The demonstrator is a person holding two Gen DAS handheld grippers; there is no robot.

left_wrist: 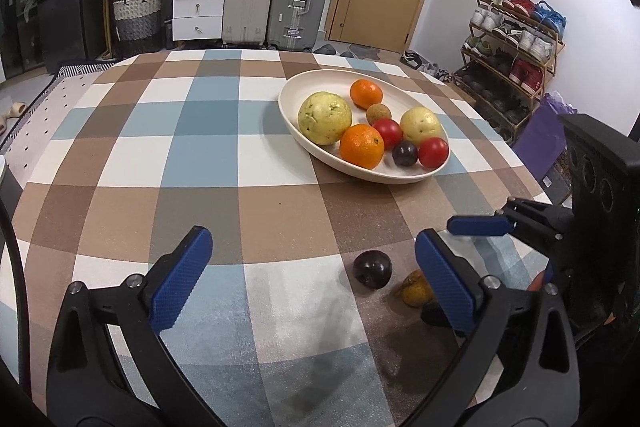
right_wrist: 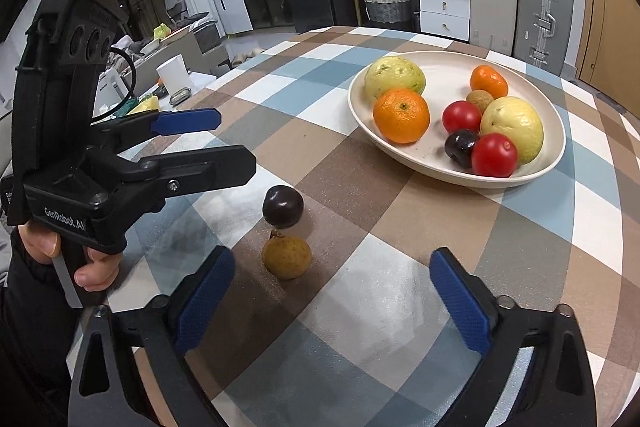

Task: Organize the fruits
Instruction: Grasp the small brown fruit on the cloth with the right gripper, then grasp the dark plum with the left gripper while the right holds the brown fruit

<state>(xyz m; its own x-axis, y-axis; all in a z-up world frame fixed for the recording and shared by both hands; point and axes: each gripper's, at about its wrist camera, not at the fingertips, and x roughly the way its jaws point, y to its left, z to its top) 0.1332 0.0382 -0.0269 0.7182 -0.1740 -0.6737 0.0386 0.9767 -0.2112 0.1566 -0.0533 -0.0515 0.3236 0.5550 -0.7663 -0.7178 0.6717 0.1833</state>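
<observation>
Left gripper (left_wrist: 312, 267) and right gripper (right_wrist: 332, 291) both gape wide, holding nothing; dark plum (right_wrist: 283, 206) and brown longan (right_wrist: 286, 257) lie on the worktop (right_wrist: 360, 227) near the bowl (right_wrist: 400, 155).

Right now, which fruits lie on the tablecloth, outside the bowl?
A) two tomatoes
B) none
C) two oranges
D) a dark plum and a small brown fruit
D: the dark plum and small brown fruit sit on the tablecloth, short of the bowl.
</observation>
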